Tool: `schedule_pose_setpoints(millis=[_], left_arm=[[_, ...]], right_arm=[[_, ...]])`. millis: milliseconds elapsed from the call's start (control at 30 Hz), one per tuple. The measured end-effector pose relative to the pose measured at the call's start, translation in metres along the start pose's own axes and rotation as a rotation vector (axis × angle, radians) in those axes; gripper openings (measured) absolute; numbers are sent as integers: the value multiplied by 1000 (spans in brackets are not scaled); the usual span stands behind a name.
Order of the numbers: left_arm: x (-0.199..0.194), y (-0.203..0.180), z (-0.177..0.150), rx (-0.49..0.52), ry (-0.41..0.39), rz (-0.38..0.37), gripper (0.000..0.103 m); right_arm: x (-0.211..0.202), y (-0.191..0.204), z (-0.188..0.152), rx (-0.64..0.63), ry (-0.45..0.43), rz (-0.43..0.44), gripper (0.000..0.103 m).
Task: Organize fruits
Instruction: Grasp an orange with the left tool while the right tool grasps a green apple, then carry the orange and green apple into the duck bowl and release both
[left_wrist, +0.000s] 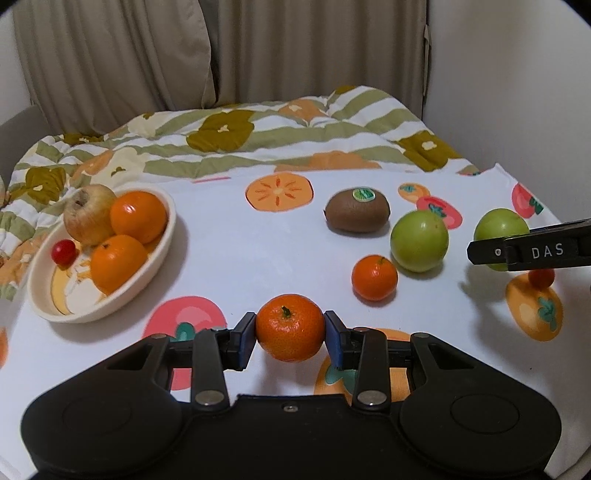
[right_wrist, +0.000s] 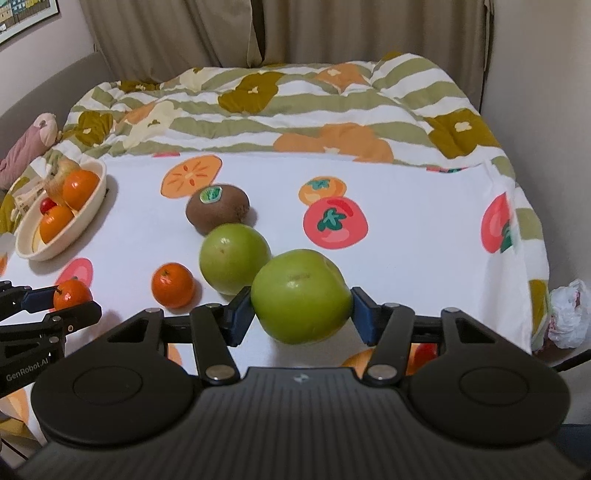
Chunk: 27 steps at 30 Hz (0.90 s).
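My left gripper (left_wrist: 290, 328) is clamped on a mandarin (left_wrist: 290, 326) near the table's front edge; my right gripper (right_wrist: 301, 308) is closed around a green apple (right_wrist: 301, 295). Beyond them on the tablecloth (right_wrist: 406, 229) lie a small mandarin (right_wrist: 173, 285), a second green apple (right_wrist: 234, 257) and a kiwi (right_wrist: 217, 213). The bowl (left_wrist: 162, 243) at the far left edge holds two oranges (left_wrist: 138, 216), a pale apple (left_wrist: 88, 214) and a cherry tomato (left_wrist: 64, 251).

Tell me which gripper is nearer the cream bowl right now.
Left. The left gripper, shut on a mandarin, sits just right of the bowl. The right gripper, shut on a green apple, is farther right, beyond the kiwi.
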<state>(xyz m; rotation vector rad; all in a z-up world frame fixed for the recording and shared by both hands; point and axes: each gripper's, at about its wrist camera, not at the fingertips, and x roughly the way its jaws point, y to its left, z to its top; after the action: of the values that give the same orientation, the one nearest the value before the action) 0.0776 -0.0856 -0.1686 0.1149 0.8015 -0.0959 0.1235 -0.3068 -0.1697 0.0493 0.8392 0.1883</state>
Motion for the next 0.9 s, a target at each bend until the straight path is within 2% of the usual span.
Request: schedule_pose_setpoints(millis=[400, 600, 900], left_arm=[[-65, 31, 20, -38, -60, 17, 43], [-87, 65, 29, -55, -90, 22, 43], [-93, 126, 39, -47, -110, 34, 43]], right_arm=[[-54, 38, 20, -17, -47, 21, 71], [-71, 77, 33, -23, -69, 42, 71], [-69, 152, 51, -46, -84, 80, 71]])
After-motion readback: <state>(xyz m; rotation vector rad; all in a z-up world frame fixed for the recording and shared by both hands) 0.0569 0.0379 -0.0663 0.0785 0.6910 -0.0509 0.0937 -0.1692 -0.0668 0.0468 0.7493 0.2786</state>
